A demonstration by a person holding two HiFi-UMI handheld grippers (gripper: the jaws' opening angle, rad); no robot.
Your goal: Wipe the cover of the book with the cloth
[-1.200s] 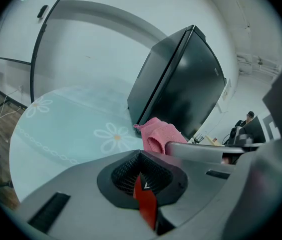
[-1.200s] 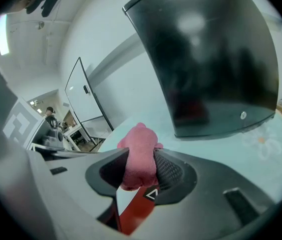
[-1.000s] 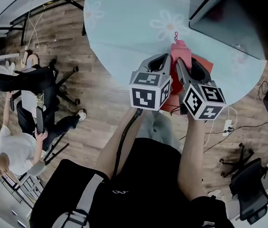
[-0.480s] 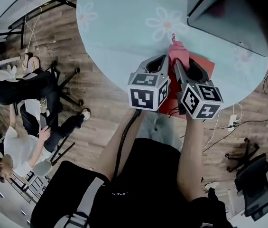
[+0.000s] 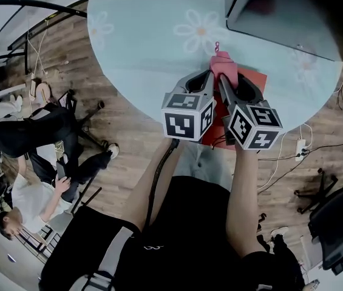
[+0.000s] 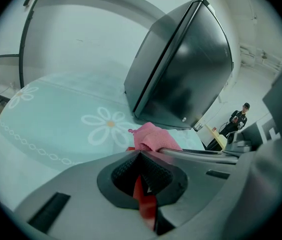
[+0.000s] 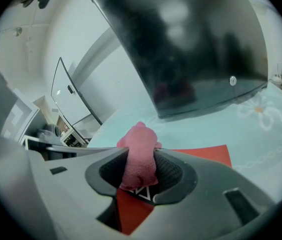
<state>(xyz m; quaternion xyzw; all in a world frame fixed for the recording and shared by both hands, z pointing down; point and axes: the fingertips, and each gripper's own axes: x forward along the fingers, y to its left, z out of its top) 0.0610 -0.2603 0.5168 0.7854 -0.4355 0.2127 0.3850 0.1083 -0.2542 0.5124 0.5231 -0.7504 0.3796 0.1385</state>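
We see a book [image 5: 255, 79] with a plain red cover lying flat and closed on the round table [image 5: 153, 47]. It lies close to the table's near edge, and one of its corners points toward the far side. Much of its cover is hidden in the head view; the right gripper view shows a bare red stretch of it.

The cloth [image 7: 139, 156] is pink, soft and bunched into a small lump. It is pinched between the jaws of the right gripper [image 7: 141, 173], its free end poking out beyond them. It sits above the book's far part, and we cannot tell whether it touches the cover.
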